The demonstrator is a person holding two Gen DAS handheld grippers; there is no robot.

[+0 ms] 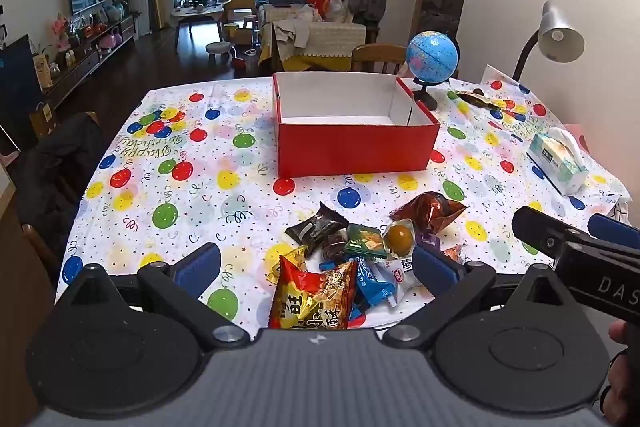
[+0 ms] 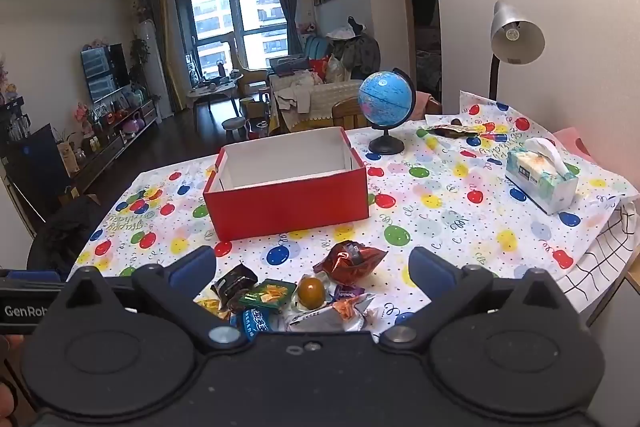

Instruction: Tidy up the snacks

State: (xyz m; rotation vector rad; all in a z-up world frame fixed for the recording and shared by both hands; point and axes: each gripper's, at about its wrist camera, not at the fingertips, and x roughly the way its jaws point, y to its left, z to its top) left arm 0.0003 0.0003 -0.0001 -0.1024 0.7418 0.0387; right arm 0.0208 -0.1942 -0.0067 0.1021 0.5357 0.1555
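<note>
Both claws, left gripper (image 1: 316, 263) and right gripper (image 2: 314, 269), stand spread wide and hold nothing above the snack pile (image 1: 360, 255), with the red box (image 1: 352, 147) at twelve o'clock.

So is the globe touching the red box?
Apart. The right wrist view shows a strip of tablecloth between the globe, its base included, and the red box.
</note>
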